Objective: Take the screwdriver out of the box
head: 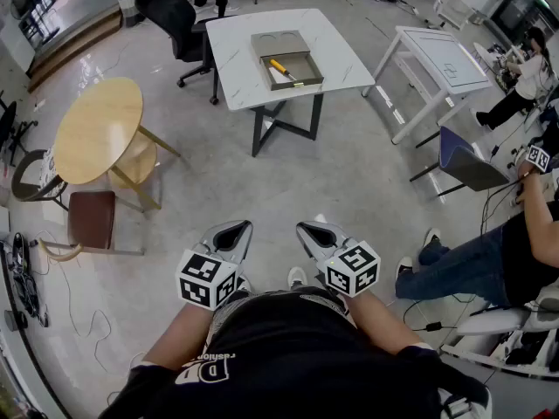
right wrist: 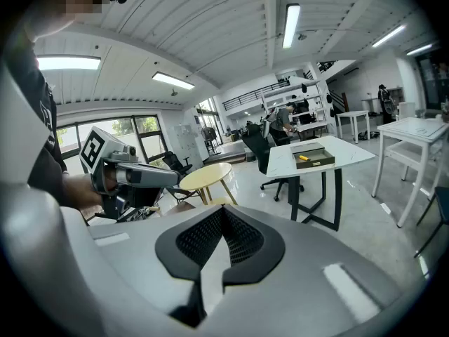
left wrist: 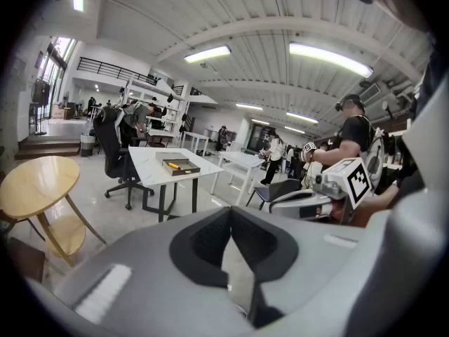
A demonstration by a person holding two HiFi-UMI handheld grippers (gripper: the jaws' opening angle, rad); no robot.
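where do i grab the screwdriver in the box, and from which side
Take the screwdriver by its yellow handle, the thicker end, coming straight down with the jaws across it. It lies flat and diagonal in the open box, whose walls would likely block a sideways approach.

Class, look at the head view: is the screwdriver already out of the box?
No, the screwdriver lies inside the box on the white table.
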